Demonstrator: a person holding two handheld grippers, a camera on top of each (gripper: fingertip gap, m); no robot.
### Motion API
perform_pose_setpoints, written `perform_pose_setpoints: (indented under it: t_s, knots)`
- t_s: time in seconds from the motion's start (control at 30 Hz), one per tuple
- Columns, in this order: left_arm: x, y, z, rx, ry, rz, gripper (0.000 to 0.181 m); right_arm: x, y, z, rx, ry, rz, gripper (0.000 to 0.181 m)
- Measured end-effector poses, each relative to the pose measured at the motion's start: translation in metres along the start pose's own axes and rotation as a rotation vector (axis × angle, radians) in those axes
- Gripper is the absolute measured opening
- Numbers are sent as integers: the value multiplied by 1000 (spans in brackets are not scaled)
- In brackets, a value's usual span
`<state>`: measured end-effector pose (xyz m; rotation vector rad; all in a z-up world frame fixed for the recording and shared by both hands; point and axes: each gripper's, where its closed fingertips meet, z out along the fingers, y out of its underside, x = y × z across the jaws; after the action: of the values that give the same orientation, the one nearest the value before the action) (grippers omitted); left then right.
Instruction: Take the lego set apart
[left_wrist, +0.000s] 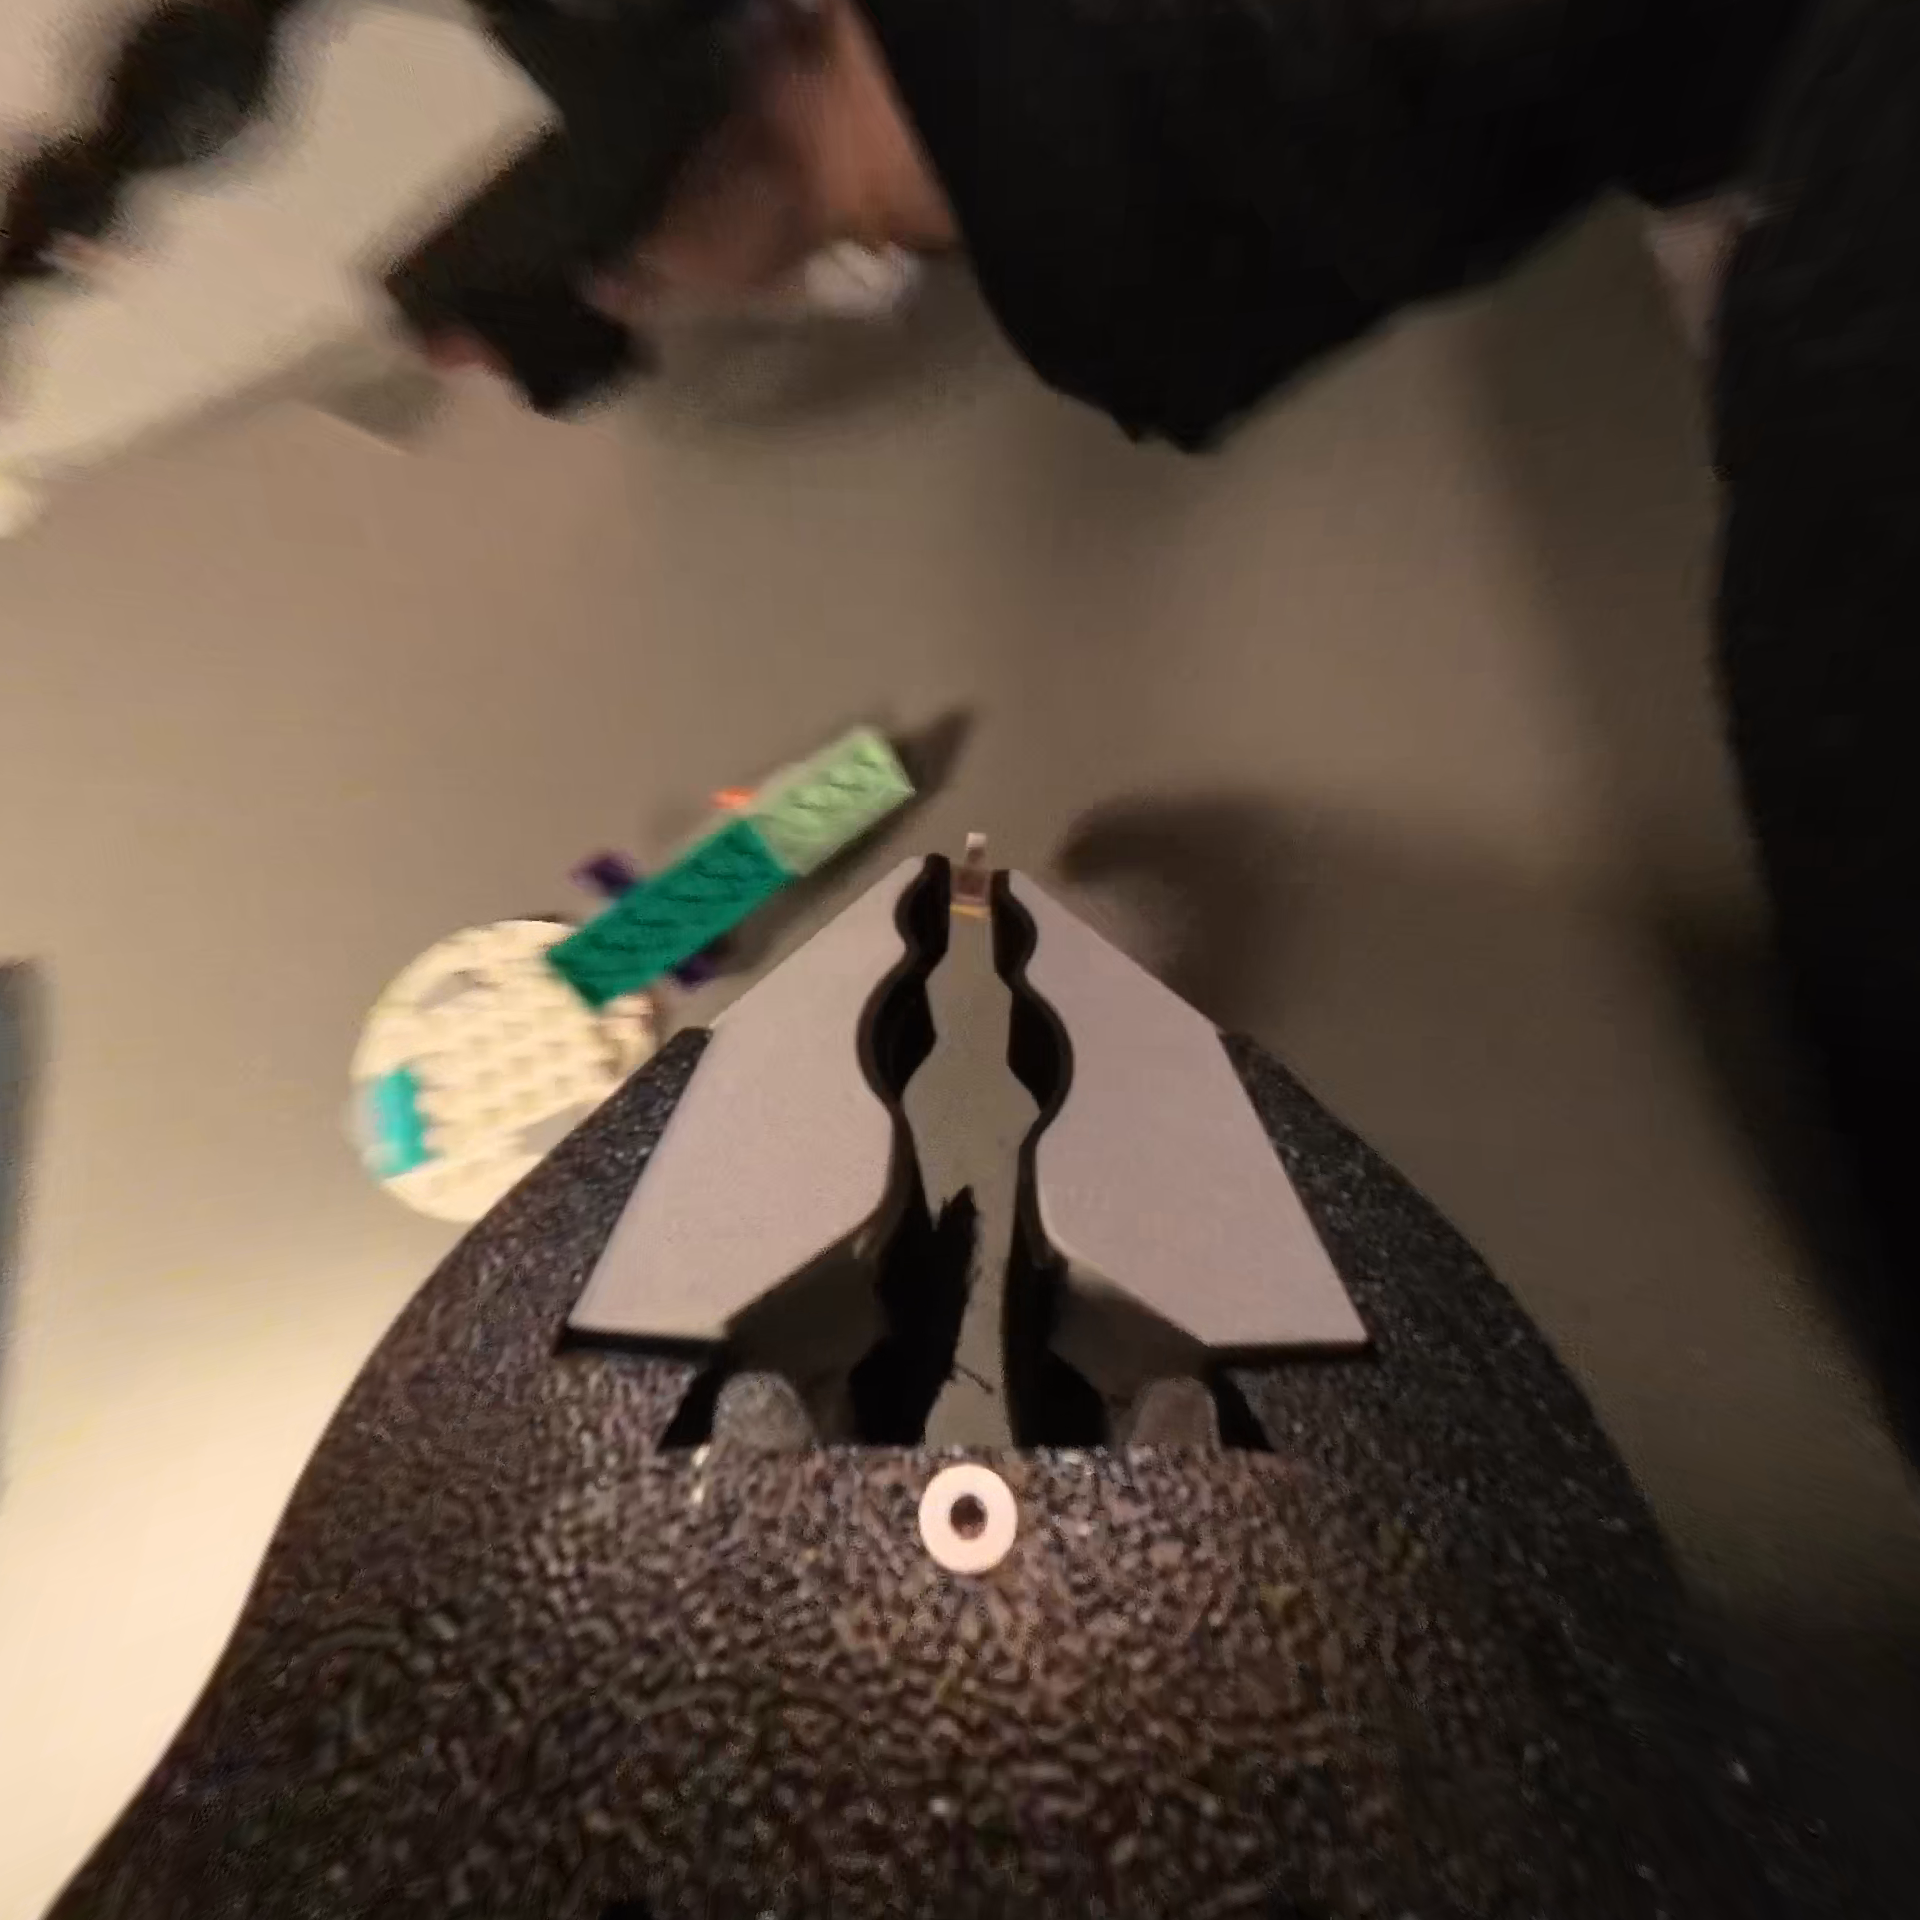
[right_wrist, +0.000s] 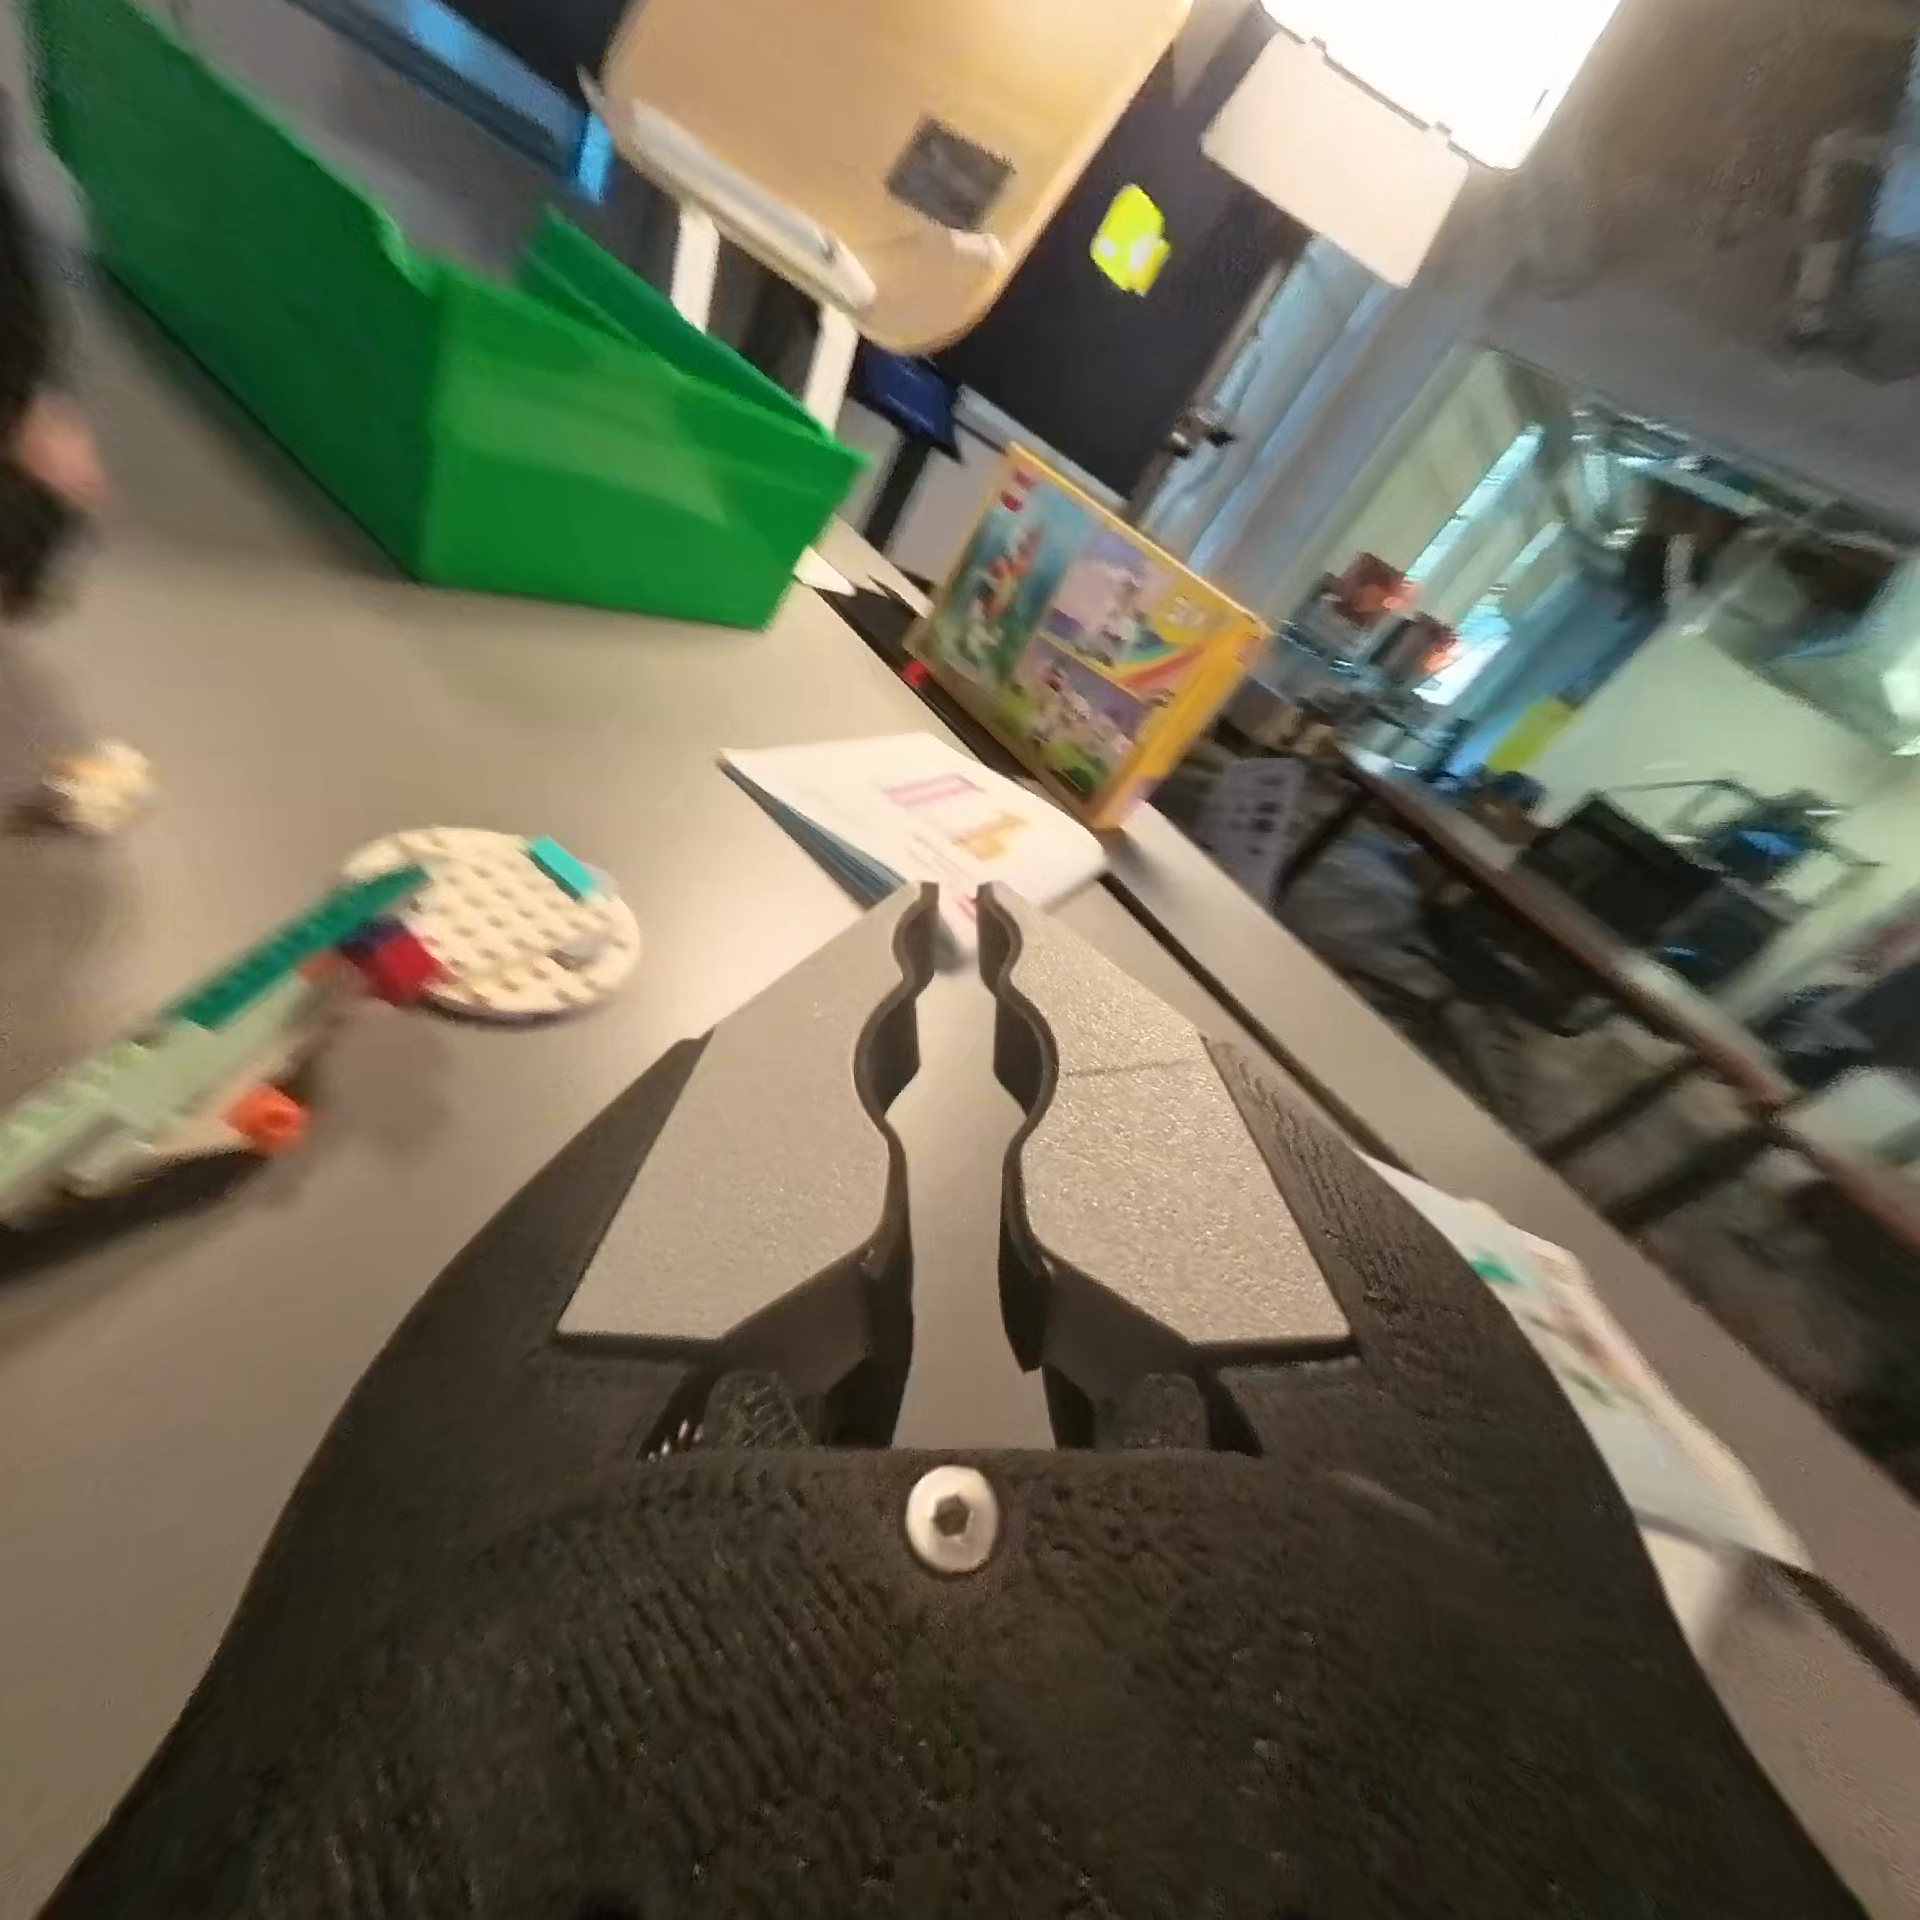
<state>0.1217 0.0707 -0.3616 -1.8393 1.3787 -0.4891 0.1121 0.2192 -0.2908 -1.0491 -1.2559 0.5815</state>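
Here, a grey table (right_wrist: 436, 707) holds the green lego strip (right_wrist: 187, 1049) beside a white round plate (right_wrist: 520, 935), w/ a small white piece (left_wrist: 972, 868) pinched in the left gripper (left_wrist: 964, 883). Right gripper (right_wrist: 951, 906) is narrowly parted, empty, near the booklet (right_wrist: 914, 821). Risk, imo: that tiny piece slipping out, since the grip is only at the tips.

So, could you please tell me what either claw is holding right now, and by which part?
The left claw pinches a tiny pale piece at its fingertips; which part is unclear. The right claw holds nothing.

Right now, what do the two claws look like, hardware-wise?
Both match: the left claw and right claw have a rough-textured black shell, two flat grey tapered fingers with wavy black inner edges, and one silver hex screw at the base. No cables or markings visible.
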Motion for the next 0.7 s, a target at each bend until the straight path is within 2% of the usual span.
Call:
perform_pose_setpoints:
  t_s: [0.03,0.1,0.17,0.23,0.33,0.47,0.53,0.57,0.63,0.7]
  knots:
    - [-18,-9,-6,71,-93,4,7,-10,-8,1,33,-75,70,3]
    - [-47,-24,-20,208,-229,-4,6,-34,-26,-1,95,-260,237,0]
    - [-68,-30,-29,304,-248,-142,6,-47,-42,-3,154,-373,369,0]
    - [-83,-42,-38,462,-176,-362,6,-54,-52,-4,199,-432,438,5]
    - [-96,-60,-56,714,45,-673,6,-54,-67,-6,268,-476,551,7]
    - [-104,-70,-65,886,253,-870,6,-46,-74,-5,310,-451,646,12]
    - [-107,-73,-66,947,339,-957,6,-41,-73,-2,307,-381,591,20]
    - [-108,-74,-66,968,375,-1003,6,-39,-72,-2,300,-327,498,22]
    - [-110,-75,-66,1000,432,-1076,6,-41,-69,-1,260,-234,274,19]
    - [-110,-76,-64,1018,461,-1120,6,-45,-68,2,228,-181,153,16]
